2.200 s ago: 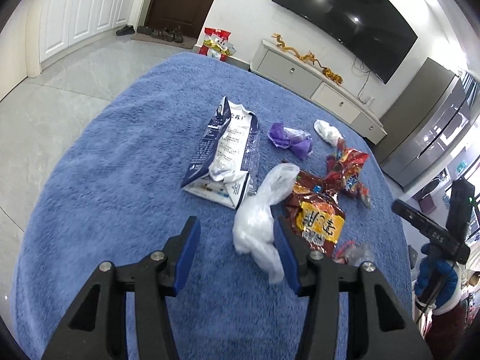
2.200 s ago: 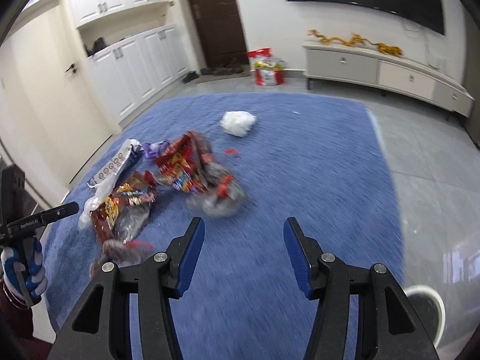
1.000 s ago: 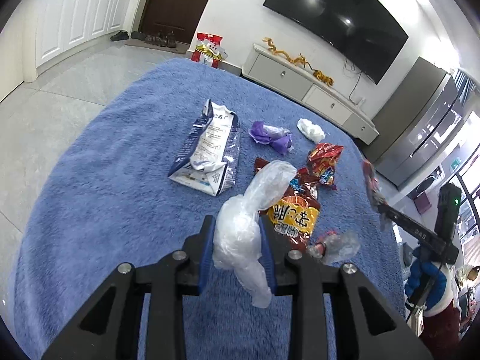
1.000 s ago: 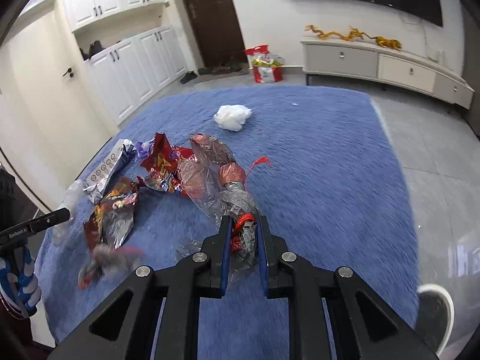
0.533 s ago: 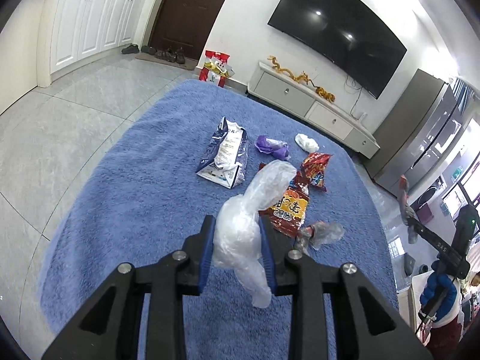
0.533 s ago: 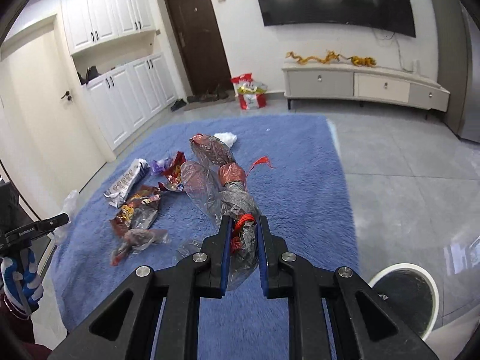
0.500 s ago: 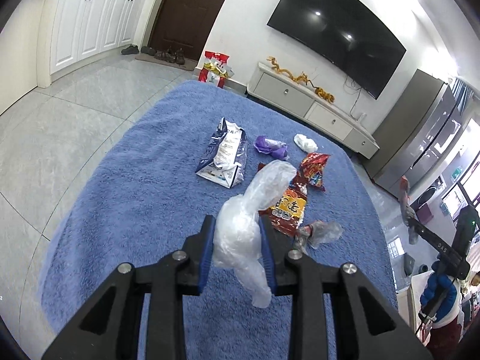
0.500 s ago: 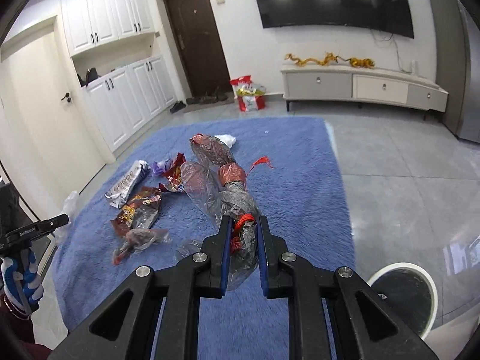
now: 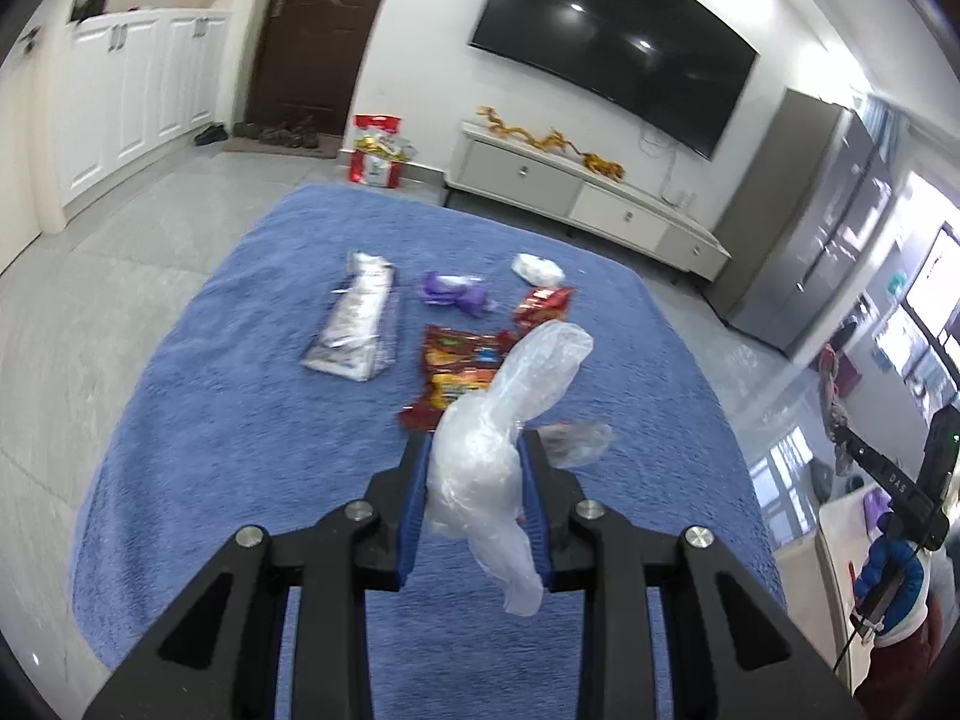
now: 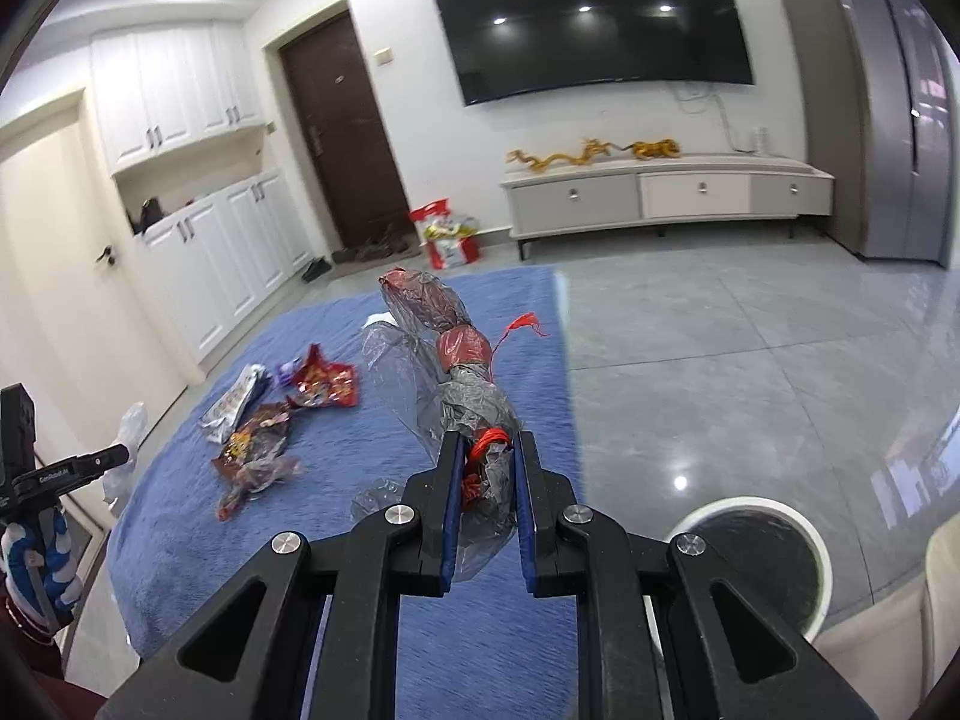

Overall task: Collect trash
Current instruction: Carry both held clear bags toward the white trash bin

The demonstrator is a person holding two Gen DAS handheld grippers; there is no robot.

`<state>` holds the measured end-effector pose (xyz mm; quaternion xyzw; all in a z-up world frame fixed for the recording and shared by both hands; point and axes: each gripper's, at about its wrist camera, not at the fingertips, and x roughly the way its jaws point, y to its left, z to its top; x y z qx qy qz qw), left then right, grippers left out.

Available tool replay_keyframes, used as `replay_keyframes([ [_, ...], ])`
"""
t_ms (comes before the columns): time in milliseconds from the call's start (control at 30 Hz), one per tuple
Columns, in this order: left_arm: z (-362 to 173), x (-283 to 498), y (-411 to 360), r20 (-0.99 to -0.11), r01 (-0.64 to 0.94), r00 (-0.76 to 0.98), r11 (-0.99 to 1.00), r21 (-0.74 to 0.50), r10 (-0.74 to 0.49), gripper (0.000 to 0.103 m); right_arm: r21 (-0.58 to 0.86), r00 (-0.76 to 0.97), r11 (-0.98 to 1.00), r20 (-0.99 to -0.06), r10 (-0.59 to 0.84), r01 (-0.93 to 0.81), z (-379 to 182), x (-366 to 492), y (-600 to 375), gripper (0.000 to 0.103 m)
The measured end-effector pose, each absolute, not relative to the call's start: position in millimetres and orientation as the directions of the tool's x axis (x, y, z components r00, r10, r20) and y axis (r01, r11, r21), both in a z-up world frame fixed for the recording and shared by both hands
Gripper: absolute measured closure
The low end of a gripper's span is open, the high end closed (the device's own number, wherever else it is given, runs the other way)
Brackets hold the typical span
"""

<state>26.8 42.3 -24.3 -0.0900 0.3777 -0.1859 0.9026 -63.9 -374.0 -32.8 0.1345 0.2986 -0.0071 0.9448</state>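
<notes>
Blue-padded fingers (image 9: 414, 510) of the left gripper (image 9: 474, 492) are clamped on a crumpled clear plastic bag (image 9: 492, 438); most of it sticks out above and below the pads, so only a thin fold is pinched. Thin film, likely slippery: a fast swing could pull it free. Right gripper (image 10: 487, 480) has its fingers (image 10: 451, 492) pressed together on a clear wrapper with red string (image 10: 456, 378), gripped near one end, the long rest standing out ahead. Judgement: that free length may flap, snag, or miss the rim when dropped. White round bin (image 10: 756, 558) sits at lower right of the right wrist view on the grey tile floor (image 10: 750, 360), beside the blue rug (image 9: 240, 420), partly hidden by the gripper body, so alignment over the opening is hard to judge. Left on the rug: silver-white pouch (image 9: 360, 318), purple wrapper (image 9: 450, 294), white tissue wad (image 9: 537, 269), two red snack bags (image 9: 462, 372), small clear wrapper (image 9: 576, 441). Both hands loaded and close together near the bin could collide. Release one at a time, low over the opening.
</notes>
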Motion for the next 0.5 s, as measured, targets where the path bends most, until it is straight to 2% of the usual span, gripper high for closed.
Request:
replay_keyframes([
  [300,-13.0,32.6,-68.6,-0.683,0.471,0.552,0.855,-0.217,-0.477,0.075,0.329,0.825,0.919,-0.565,0.007,0.217,-66.7,-103.2,-432.1,0.087],
  [500,-21.0,34.8,-156.5,-0.724,0.605,0.464,0.779,-0.161,-0.510,0.075,0.376,0.801,0.872,-0.597,-0.032,0.315,-101.6,-128.3,-467.5,0.087],
])
